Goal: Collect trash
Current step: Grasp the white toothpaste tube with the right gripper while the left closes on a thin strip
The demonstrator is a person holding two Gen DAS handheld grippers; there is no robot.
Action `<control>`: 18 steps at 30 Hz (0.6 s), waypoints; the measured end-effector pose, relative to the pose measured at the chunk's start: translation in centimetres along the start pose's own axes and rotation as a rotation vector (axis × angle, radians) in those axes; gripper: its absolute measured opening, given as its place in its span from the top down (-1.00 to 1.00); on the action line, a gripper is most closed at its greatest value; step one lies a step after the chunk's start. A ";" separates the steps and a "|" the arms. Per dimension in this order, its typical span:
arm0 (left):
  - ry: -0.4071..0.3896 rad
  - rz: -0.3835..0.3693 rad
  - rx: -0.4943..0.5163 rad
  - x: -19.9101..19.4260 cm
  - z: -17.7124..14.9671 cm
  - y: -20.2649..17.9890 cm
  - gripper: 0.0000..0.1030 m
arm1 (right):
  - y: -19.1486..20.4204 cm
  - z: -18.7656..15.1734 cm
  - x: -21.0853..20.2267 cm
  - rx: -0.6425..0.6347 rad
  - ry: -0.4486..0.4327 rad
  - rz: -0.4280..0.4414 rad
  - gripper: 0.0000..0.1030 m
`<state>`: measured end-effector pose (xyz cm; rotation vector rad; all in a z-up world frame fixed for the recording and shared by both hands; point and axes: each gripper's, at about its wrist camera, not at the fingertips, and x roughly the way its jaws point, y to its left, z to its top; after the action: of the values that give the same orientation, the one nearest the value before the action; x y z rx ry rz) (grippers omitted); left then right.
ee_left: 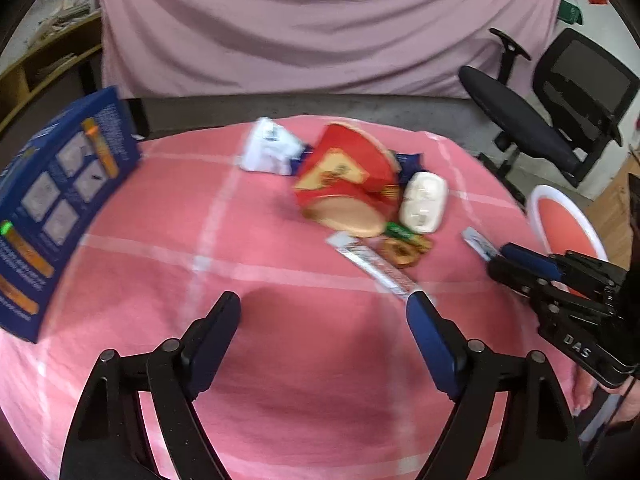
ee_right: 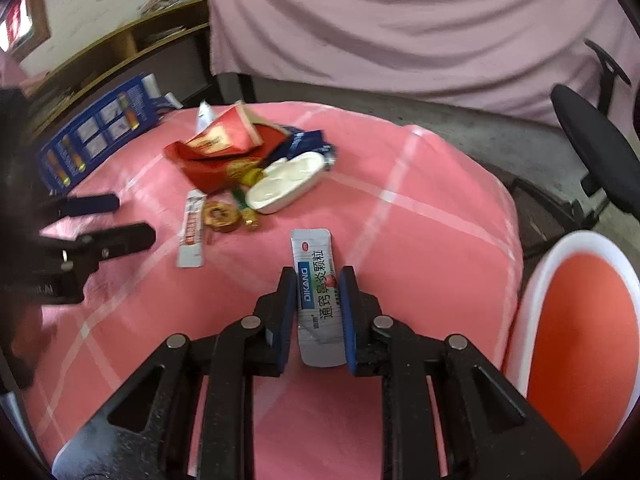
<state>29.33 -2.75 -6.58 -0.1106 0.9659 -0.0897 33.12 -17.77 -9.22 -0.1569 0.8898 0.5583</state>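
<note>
The right claw (ee_right: 318, 280) is clamped on a white sachet (ee_right: 316, 268) with green and blue print, the packet pinched flat between the two blue-padded fingers and pointing away over the pink checked cloth that covers the tabletop (ee_right: 420, 184). The left claw (ee_left: 324, 312) stands wide apart above a bare stretch of the same cloth, nothing between its fingers. Farther back lies the heap of litter: a red and gold paper cup (ee_left: 344, 180) tipped on its side with its round pale base facing the left wrist camera, so I cannot tell whether anything is in it. Just beside it sits a shallow white plastic tray (ee_right: 286, 182), its moulded hollows showing only white. Touching the front of the heap are a small green wrapper (ee_left: 400, 233) and a round golden wrapper (ee_left: 404, 252), and next to them a long white stick packet (ee_right: 192, 232) with red print lies flat on the cloth. A crumpled white wrapper (ee_left: 272, 150) and a dark blue foil wrapper (ee_right: 308, 142) lie behind the cup. At the left edge of the tabletop a flattened blue carton (ee_left: 52, 208) with orange tubes pictured on it stands tilted. Off to the right, beside the table, is a round bin (ee_right: 572, 344) with a white rim and an orange inside; its visible inner surface shows plain orange only.
</note>
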 end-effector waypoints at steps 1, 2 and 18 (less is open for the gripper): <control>0.006 -0.019 0.004 0.2 0.1 -0.3 -0.56 | -0.3 -0.1 -0.2 0.013 -0.008 0.002 0.23; 0.011 -0.024 0.011 0.4 0.3 -0.6 -0.56 | -0.5 -0.1 -0.3 0.022 -0.014 0.002 0.23; 0.013 0.065 0.110 2.1 0.3 -2.7 0.32 | -1.0 -0.3 -0.4 0.042 -0.027 0.007 0.22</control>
<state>30.73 -5.70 -7.78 0.0229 0.9746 -0.0840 33.22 -18.83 -9.21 -0.1077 0.8753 0.5465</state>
